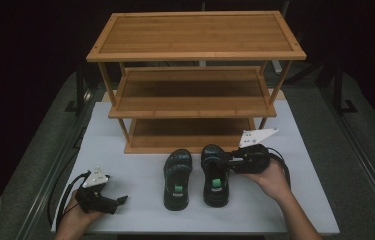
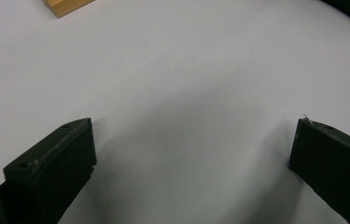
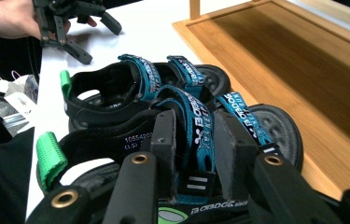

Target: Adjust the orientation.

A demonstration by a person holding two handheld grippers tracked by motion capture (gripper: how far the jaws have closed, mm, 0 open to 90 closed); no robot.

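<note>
Two sandals (image 1: 177,180) by one rack (image 1: 195,85); my right claw (image 3: 195,140) pinches the near sandal's strap (image 3: 199,135), left claw (image 2: 191,154) gapes wide.

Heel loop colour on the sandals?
Green heel loop; clearest in the right gripper view.

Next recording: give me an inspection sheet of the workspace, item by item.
Surface: white table, bare at the front left.
Job's things: two black sandals with blue straps, side by side; right sandal, left sandal; three-tier wooden rack behind them, shelves bare.
Clutter: nothing seen.
Grippers: right hand-held gripper has its jaws closed on a strap of the right sandal; left hand-held gripper open, with white table between its jaws.
Cables: one black cable trails from each gripper.
Surroundings: dark room, grey floor.
</note>
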